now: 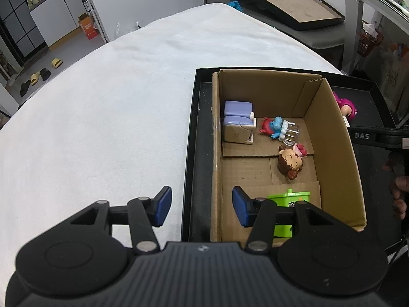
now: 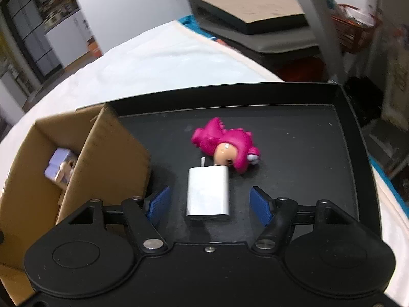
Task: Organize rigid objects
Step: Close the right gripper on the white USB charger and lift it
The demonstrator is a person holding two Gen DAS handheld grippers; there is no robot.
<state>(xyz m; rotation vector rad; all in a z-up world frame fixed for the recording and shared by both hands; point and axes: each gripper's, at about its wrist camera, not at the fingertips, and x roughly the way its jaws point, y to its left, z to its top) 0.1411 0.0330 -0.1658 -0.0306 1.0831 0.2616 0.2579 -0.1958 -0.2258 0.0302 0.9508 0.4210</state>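
my left claw (image 1: 202, 206) hangs with its blue pads wide apart and nothing between them, above the left wall of the cardboard box (image 1: 334, 138). the box stands in the left part of the black tray (image 2: 306, 133), which lies on the white cloth (image 1: 102, 115). inside the box: a purple toy armchair (image 1: 237, 121) by the left wall, a blue-and-red figure (image 1: 274, 126) near the far wall, a brown-haired doll (image 1: 291, 162) in the middle and a green toy (image 1: 288, 199) at the near end. my right claw (image 2: 208, 206) is spread either side of the white charger (image 2: 208, 192) on the tray floor, not touching it. the pink dinosaur figure (image 2: 227, 143) lies against the charger's far end.
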